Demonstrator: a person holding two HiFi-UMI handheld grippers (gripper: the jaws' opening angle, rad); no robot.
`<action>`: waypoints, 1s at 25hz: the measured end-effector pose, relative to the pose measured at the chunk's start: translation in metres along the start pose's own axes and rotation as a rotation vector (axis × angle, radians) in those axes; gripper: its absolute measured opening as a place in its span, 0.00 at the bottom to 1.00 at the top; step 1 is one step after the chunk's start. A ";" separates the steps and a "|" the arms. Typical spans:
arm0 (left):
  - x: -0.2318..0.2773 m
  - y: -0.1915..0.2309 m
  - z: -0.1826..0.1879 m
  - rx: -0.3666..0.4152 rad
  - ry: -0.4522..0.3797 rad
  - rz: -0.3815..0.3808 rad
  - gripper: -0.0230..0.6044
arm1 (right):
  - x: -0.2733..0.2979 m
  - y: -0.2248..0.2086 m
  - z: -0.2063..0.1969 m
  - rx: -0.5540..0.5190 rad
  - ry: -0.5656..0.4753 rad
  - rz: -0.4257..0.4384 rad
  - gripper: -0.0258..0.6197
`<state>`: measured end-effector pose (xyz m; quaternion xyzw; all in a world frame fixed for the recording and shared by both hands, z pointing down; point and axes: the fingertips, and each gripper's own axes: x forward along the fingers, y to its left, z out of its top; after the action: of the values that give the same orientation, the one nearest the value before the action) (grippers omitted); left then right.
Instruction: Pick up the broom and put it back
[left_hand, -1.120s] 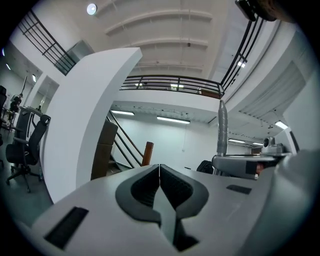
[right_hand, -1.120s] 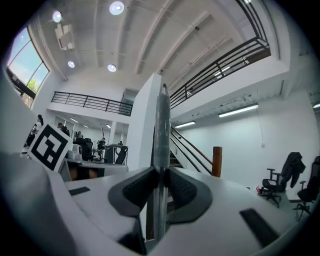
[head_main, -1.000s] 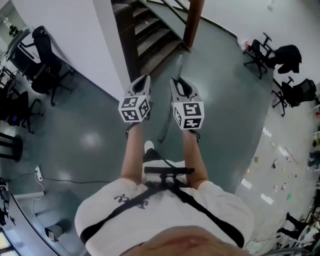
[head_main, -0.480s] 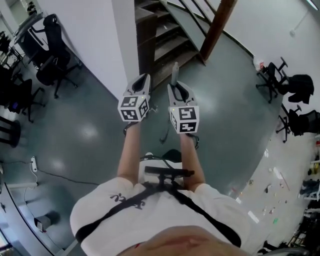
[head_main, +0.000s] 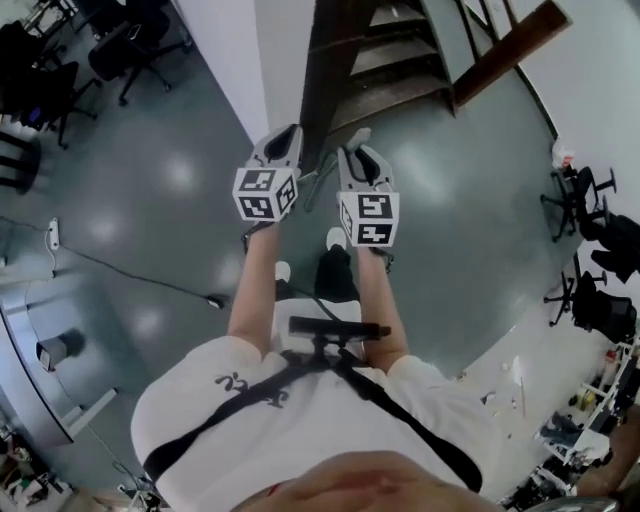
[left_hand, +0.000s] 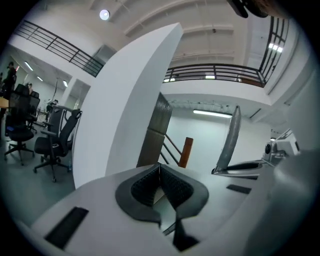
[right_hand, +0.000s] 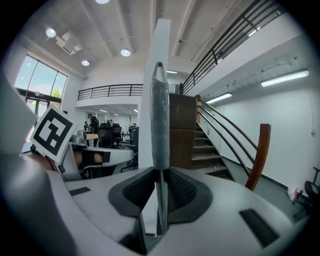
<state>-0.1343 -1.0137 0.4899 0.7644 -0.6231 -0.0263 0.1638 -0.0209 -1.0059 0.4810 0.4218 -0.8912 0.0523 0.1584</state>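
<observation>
Right gripper pinches the broom handle, left gripper pressed together, staircase now nearer.

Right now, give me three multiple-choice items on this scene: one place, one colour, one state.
1. The staircase lies: A) ahead of the person B) behind the person C) overhead.
2. The broom handle is: A) red B) grey C) yellow.
3. The fingers of the right gripper are: A) wide apart, empty B) together, empty C) closed on the broom handle.
Answers: 1 A, steps fill the head view's top; 2 B, grey pole in the right gripper view; 3 C, the handle stands clamped between them.
</observation>
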 end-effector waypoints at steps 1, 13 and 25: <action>0.001 0.009 -0.011 -0.013 0.017 0.018 0.06 | 0.011 0.001 -0.009 0.010 0.017 0.008 0.18; 0.010 0.082 -0.104 -0.098 0.166 0.156 0.06 | 0.112 0.008 -0.133 0.080 0.241 0.082 0.18; 0.007 0.116 -0.215 -0.203 0.300 0.210 0.06 | 0.144 0.038 -0.282 0.041 0.494 0.083 0.18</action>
<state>-0.1899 -0.9933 0.7267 0.6700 -0.6621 0.0425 0.3329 -0.0685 -1.0233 0.7961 0.3622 -0.8408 0.1785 0.3607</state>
